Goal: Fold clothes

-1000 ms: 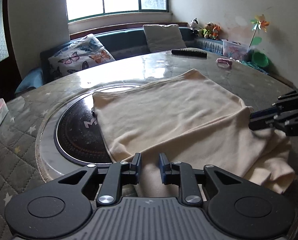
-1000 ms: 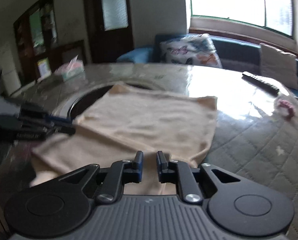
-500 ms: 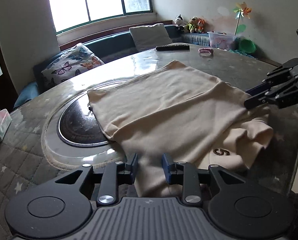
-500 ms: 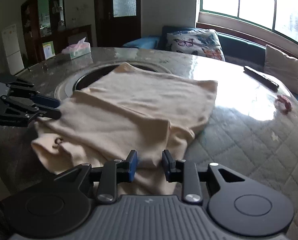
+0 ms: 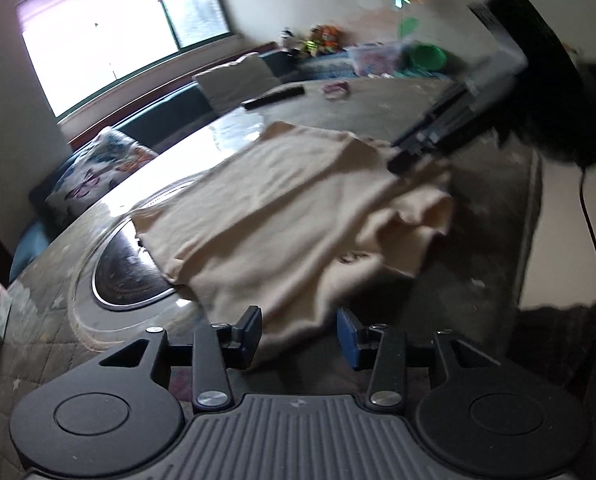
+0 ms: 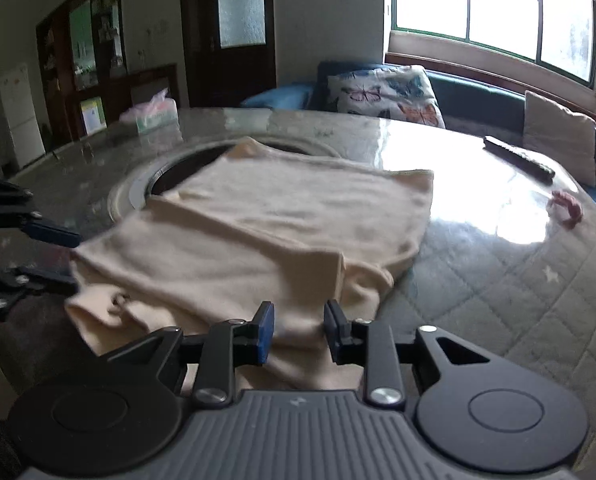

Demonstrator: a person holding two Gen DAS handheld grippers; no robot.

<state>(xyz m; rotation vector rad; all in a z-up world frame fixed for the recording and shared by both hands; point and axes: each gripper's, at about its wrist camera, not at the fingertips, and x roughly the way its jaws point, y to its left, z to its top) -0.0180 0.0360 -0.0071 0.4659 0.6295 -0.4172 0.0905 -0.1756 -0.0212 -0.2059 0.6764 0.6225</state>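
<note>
On the round table (image 6: 498, 264) the cream garment (image 6: 282, 216) lies partly folded over the dark inset, and I have my left gripper (image 5: 298, 330) and right gripper (image 6: 298, 330) spread apart, gripping nothing, probably to let the fold settle.

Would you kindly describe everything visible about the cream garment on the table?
The cream garment looks like soft knit fabric, partly folded: one layer lies doubled over another, with a rumpled, bunched edge nearest the cameras, where a small dark mark shows. It lies flat on the round table, its far corner overlapping the dark inset circle. The near edge sits between the open fingers of the left hand-held gripper and the right hand-held gripper; neither clamps it.
</note>
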